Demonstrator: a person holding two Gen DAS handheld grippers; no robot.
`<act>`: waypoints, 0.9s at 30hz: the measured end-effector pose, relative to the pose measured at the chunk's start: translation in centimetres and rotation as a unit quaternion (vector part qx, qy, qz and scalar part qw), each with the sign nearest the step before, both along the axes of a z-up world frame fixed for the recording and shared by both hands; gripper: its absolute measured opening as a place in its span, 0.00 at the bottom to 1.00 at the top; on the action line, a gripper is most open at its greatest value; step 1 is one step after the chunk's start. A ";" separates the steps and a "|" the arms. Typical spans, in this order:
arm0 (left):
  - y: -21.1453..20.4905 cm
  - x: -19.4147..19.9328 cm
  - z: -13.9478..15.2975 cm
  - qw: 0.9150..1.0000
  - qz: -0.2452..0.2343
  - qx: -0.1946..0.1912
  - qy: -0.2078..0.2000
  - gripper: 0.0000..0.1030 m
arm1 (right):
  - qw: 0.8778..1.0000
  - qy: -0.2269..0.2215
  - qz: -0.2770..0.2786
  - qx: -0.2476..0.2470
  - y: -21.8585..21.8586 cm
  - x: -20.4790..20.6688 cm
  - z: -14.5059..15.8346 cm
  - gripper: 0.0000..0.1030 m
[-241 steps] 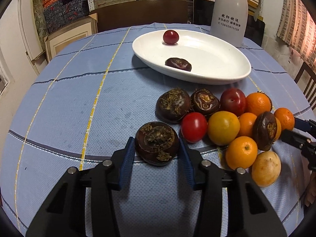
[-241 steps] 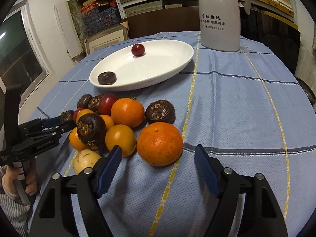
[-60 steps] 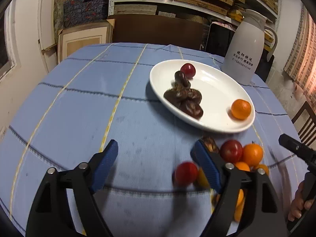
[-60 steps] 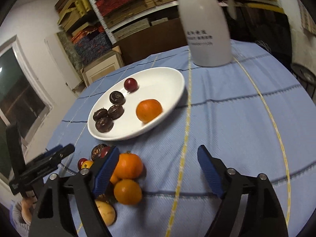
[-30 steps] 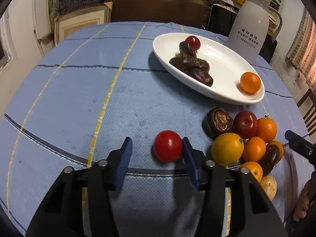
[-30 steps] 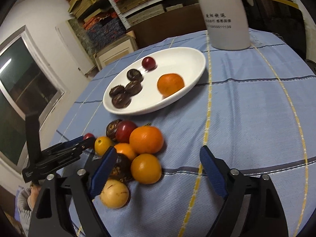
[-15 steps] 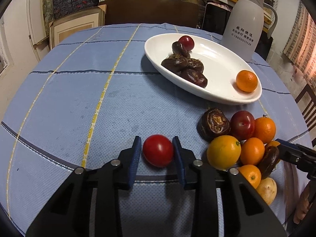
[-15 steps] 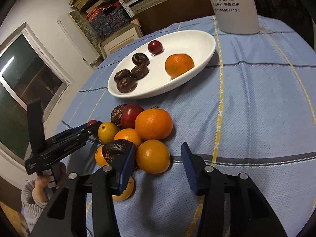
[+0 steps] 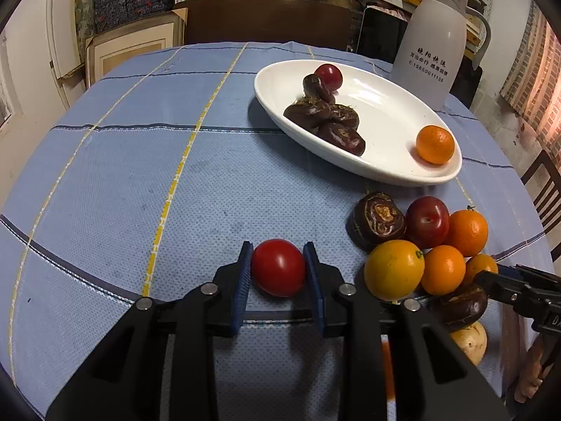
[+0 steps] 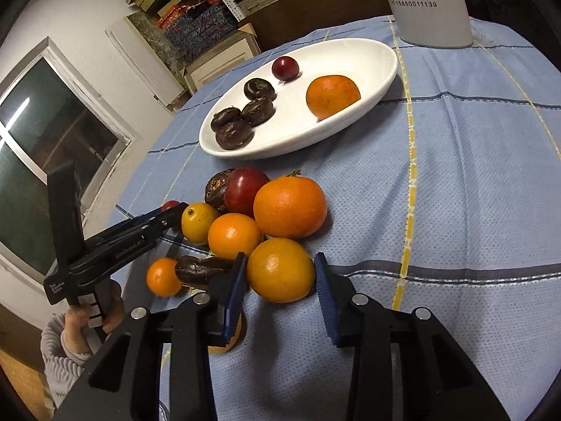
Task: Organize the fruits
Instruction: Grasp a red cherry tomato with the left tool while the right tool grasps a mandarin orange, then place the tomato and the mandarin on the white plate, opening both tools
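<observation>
Hand-held gripper now clamping smooth tomato

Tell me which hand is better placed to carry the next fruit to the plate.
Left. Its tongs are shut on the red tomato; the right tongs are only closing around an orange, one pad apart.

The scene is viewed from two fisheye cameras, each mounted just behind a gripper and angled down along its fingers, close over the tablecloth. From the left wrist the plate is seen ahead to the right; from the right wrist it is seen ahead to the left. The plate, the fruit pile and the flask are shared by both views, and each gripper is caught at the other view's edge.
</observation>
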State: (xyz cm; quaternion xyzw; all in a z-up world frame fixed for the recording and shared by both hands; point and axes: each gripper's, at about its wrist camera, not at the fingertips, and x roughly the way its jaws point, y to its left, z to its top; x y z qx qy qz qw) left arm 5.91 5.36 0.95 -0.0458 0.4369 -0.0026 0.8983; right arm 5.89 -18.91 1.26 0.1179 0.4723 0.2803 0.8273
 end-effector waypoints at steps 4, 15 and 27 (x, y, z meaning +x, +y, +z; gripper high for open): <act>-0.1 -0.1 0.1 1.000 0.000 0.000 -0.002 0.27 | 0.999 -0.020 0.003 -0.024 0.7 -0.5 0.3 0.38; -0.5 -1.0 2.4 0.999 -0.006 -0.010 -0.041 0.27 | 0.997 -0.055 -0.057 -0.003 -2.3 0.0 2.2 0.38; -7.5 7.8 5.0 0.997 -0.072 -0.001 -0.041 0.27 | 0.991 -0.094 -0.091 -0.030 -0.4 11.1 7.6 0.38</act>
